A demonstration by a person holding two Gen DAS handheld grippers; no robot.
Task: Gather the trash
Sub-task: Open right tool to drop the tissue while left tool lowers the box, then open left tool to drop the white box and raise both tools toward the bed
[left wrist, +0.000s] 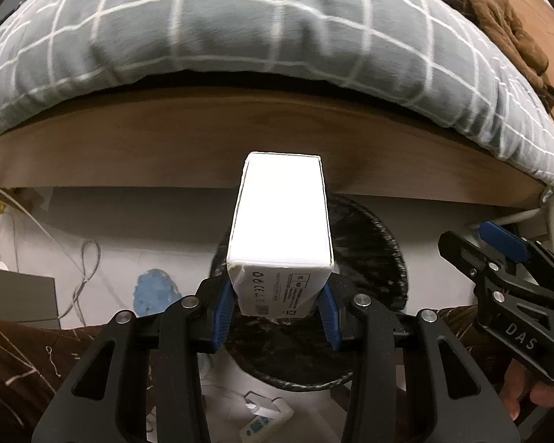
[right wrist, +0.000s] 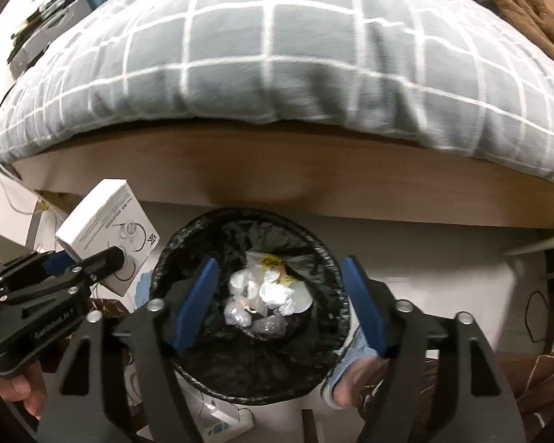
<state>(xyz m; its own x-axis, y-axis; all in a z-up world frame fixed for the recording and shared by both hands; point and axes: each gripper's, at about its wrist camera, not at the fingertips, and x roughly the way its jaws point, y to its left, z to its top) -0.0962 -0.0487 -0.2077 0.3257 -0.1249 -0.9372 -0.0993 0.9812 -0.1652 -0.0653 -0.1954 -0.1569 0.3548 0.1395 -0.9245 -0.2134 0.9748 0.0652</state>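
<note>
My left gripper (left wrist: 277, 306) is shut on a white cardboard box (left wrist: 280, 217), its blue pads pressing on the box's lower end. The box stands up out of the jaws, above the near edge of a bin lined with a black bag (left wrist: 380, 258). In the right wrist view the same box (right wrist: 107, 217) and left gripper (right wrist: 92, 258) sit left of the bin's rim (right wrist: 166, 258). My right gripper (right wrist: 279, 273) hangs open straight over the bin's mouth, with nothing between its fingers. Crumpled white paper and plastic wrappers (right wrist: 273, 291) lie inside the bin.
A bed with a grey checked duvet (right wrist: 277, 55) and a wooden frame (right wrist: 277, 170) stands just behind the bin. Cables (left wrist: 85, 269) and a blue slipper (left wrist: 155, 291) lie on the white floor to the left. A small white device (left wrist: 262, 413) lies near my feet.
</note>
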